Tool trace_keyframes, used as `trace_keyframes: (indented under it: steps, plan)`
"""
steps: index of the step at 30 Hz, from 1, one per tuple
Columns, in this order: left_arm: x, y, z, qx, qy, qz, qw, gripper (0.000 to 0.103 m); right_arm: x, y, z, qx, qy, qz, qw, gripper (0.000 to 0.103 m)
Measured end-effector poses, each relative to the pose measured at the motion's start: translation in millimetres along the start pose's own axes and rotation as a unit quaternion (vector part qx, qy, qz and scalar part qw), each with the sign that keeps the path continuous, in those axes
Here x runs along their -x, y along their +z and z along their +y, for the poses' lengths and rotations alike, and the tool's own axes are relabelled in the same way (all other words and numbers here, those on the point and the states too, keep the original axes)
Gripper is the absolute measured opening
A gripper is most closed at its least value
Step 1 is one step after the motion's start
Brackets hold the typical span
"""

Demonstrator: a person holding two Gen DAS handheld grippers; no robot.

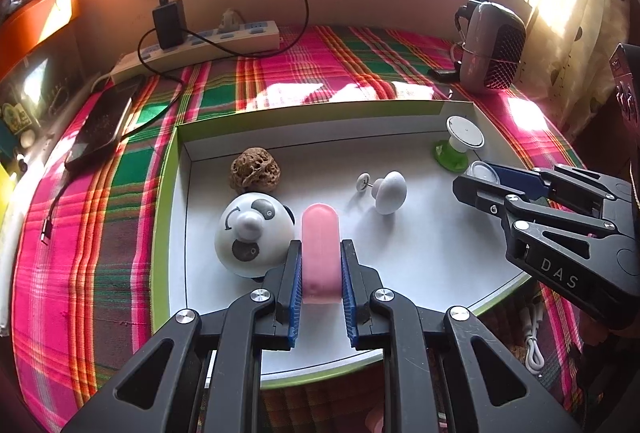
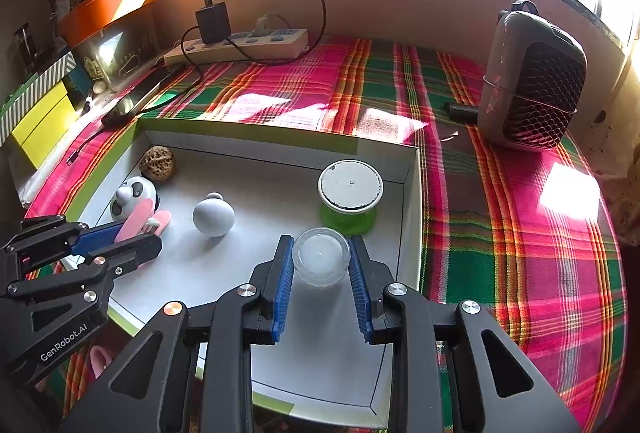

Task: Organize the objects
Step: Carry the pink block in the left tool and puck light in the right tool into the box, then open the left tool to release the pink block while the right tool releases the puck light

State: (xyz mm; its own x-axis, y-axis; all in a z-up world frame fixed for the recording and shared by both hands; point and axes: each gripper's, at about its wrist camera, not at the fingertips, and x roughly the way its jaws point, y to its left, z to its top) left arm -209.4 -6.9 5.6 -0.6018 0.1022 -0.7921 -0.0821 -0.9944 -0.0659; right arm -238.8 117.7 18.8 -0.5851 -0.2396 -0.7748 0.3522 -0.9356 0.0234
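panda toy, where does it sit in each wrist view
Left wrist view: the panda toy is centre-left in the tray, just left of the pink piece in the left gripper's jaws.
Right wrist view: the panda toy is far left, partly behind the left gripper.
Shared landmark: the wrinkled brown nut just behind it.

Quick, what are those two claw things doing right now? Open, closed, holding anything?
Left gripper: jaws closed on a pink rounded bar, over the white box.
Right gripper: jaws closed on a small clear round container.
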Motion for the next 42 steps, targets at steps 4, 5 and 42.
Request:
trace_keyframes:
  steps: [4, 5, 42]
  plan:
    - [-3, 4, 1, 0.000, 0.002, -0.001, 1.0000, 0.016, -2, 1, 1, 0.007, -0.007, -0.003, 1.000, 0.028]
    - [-3, 5, 1, 0.001, 0.003, 0.000, 1.0000, 0.016, -2, 1, 1, 0.007, -0.007, -0.002, 1.000, 0.028]
    - [-7, 13, 4, 0.009, 0.001, -0.004, 1.0000, 0.025, -7, 2, 6, 0.019, -0.021, -0.008, 1.000, 0.035]
